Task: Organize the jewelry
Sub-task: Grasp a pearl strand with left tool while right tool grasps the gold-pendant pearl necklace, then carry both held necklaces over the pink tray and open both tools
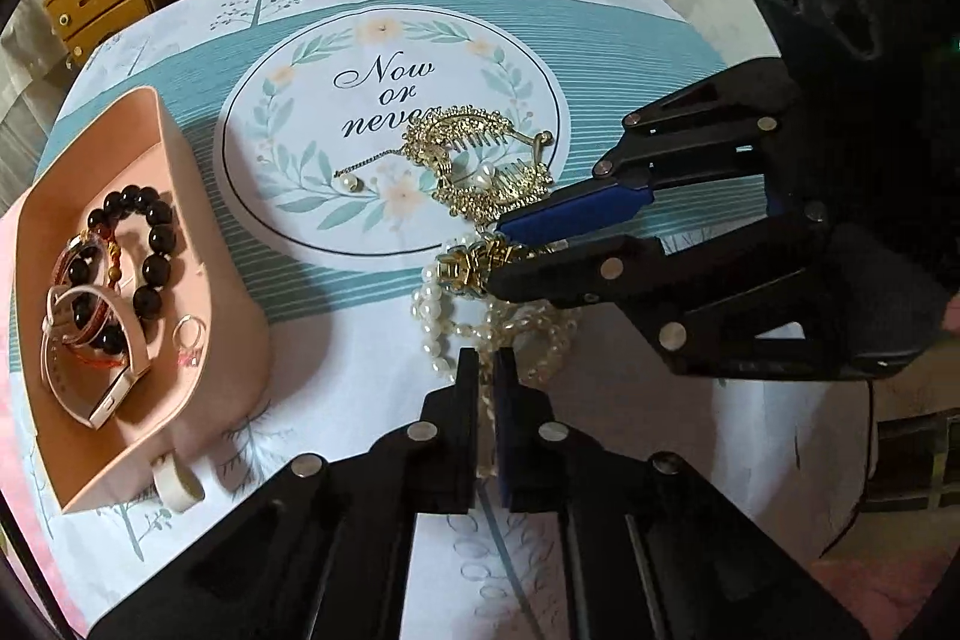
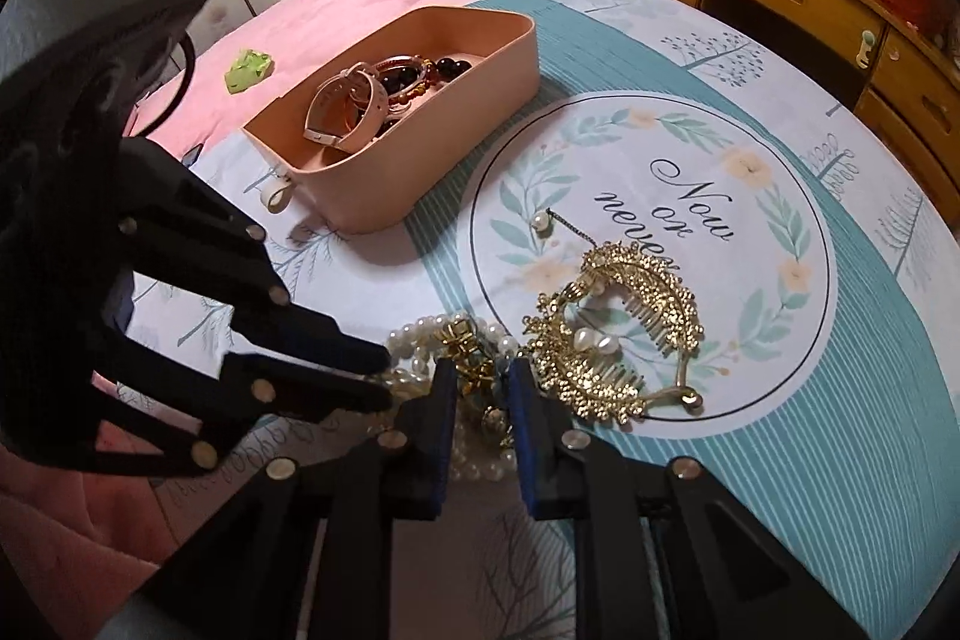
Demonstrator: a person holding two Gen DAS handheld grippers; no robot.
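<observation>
A: State of the left tool [image 1: 487, 370]?

B: Pressed together on a strand of the pearls [image 1: 444, 316]. The strand runs up between the pads.

A: Right tool [image 2: 483, 376]?

B: Pinching the gold clasp [image 2: 465, 340] at the middle of the pearls. A narrow gap remains between its pads, filled by the clasp. The two tools meet at the same pile from different sides.

A: Location of the pearls?

B: On the counter [image 1: 360, 388], heaped at the edge of the round "Now or never" print [image 1: 384, 100].

A: Adjacent items?

B: The gold combs [image 2: 618, 334] lie just beside the pearls, on the print, with a chain and a single pearl trailing from them.

A: The box [image 1: 198, 244]?

B: Pink, open, well apart from the pile on the left tool's side. It contains a dark bead bracelet [image 1: 150, 244], a watch [image 1: 90, 370] and a ring [image 1: 189, 331].
</observation>
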